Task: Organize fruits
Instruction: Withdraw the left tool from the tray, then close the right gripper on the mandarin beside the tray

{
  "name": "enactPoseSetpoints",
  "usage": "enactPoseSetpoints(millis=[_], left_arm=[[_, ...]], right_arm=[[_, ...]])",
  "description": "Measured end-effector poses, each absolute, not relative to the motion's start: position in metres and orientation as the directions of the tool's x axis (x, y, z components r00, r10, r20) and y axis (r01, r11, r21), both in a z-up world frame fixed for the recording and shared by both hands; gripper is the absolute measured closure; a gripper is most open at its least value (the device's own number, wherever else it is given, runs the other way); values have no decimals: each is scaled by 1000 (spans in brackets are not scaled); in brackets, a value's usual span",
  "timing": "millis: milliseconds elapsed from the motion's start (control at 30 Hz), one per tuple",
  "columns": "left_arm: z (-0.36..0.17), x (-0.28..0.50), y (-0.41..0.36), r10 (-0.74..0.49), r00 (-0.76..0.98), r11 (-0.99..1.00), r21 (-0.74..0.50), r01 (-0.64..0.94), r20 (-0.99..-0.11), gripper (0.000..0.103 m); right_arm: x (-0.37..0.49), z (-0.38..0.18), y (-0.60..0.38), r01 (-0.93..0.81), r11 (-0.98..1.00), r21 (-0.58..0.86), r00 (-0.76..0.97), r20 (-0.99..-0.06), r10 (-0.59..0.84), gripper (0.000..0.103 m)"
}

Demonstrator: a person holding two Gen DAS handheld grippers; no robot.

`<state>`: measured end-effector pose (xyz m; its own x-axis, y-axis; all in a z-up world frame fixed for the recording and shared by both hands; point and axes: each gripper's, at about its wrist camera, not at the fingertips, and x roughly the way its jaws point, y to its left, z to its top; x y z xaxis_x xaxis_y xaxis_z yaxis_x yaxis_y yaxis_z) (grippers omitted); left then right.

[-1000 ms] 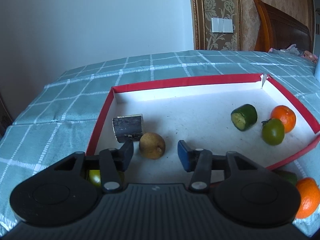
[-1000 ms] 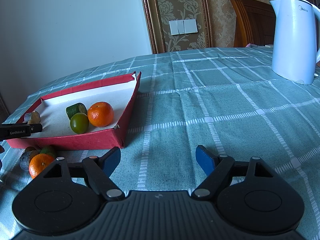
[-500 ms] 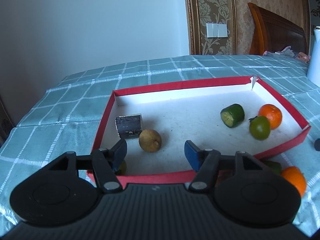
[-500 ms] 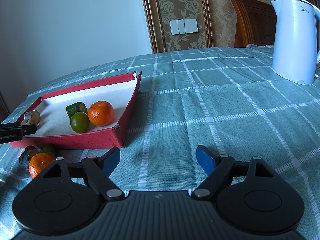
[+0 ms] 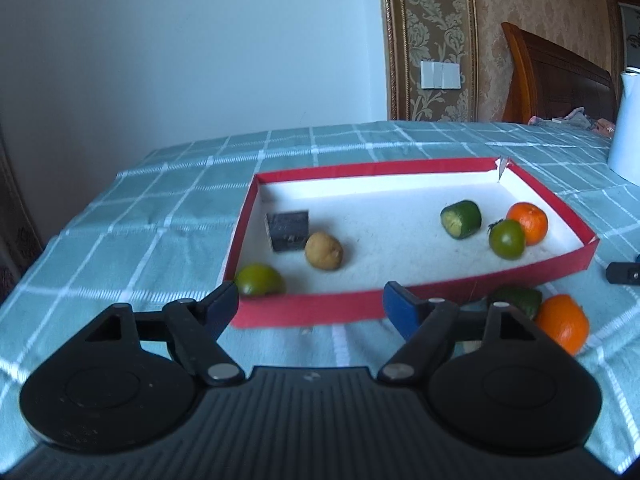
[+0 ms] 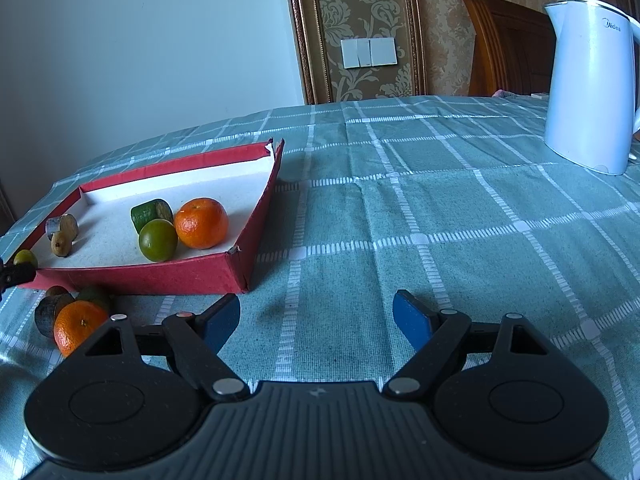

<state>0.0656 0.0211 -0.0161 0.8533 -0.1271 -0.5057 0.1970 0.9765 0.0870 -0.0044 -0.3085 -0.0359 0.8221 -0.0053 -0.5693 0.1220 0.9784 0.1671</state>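
Observation:
A red tray (image 5: 304,316) with a white floor holds a green lime (image 5: 259,279) in its near left corner, a brown fruit (image 5: 324,251), a dark cut piece (image 5: 289,231), a cucumber chunk (image 5: 461,219), a green citrus (image 5: 507,239) and an orange (image 5: 528,223). My left gripper (image 5: 308,306) is open and empty, just in front of the tray's near wall. Outside the tray lie an orange (image 5: 562,322) and a green fruit (image 5: 516,300). My right gripper (image 6: 316,318) is open and empty over the cloth, right of the tray (image 6: 160,278); a loose orange (image 6: 78,330) lies to its left.
A white kettle (image 6: 588,84) stands at the far right on the teal checked tablecloth (image 6: 440,216). A wooden chair (image 6: 504,40) and the wall are behind the table. A dark cut piece (image 6: 48,312) lies beside the loose orange.
My left gripper has pulled back out of the tray to in front of its near wall, and its jaws have spread wider. The green lime now lies in the tray's near left corner. The right gripper has barely moved.

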Motion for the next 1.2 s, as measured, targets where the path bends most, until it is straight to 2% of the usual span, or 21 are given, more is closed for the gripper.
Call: enactPoseSetpoints(millis=[267,400,567,800,900,1100,1200], left_arm=[[-29,54,41,-132,839,985,27,172,-529,24],[-33,62,49,-140,816,987,-19,157,-561,23],[-36,69,51,-129,801,989,-21,144,-585,23],[-39,73,47,-121,789,988,3,154,-603,10],[-40,75,46,-118,780,988,5,154,-614,1],[-40,75,45,-116,777,988,8,154,-618,0],[-41,75,45,-116,777,988,8,154,-618,0]], right_arm=[[-6,-34,-307,127,978,164,830,-558,-14,18],[-21,-32,-297,30,977,209,849,-521,85,18],[-40,-23,-263,-79,992,98,888,-446,114,18],[-44,-18,-224,-175,984,30,874,-456,169,18],[-43,-18,-211,-200,980,2,868,-464,178,18],[-31,-21,-195,-228,973,-21,850,-492,189,18],[-28,-21,-190,-237,971,-28,848,-494,192,24]])
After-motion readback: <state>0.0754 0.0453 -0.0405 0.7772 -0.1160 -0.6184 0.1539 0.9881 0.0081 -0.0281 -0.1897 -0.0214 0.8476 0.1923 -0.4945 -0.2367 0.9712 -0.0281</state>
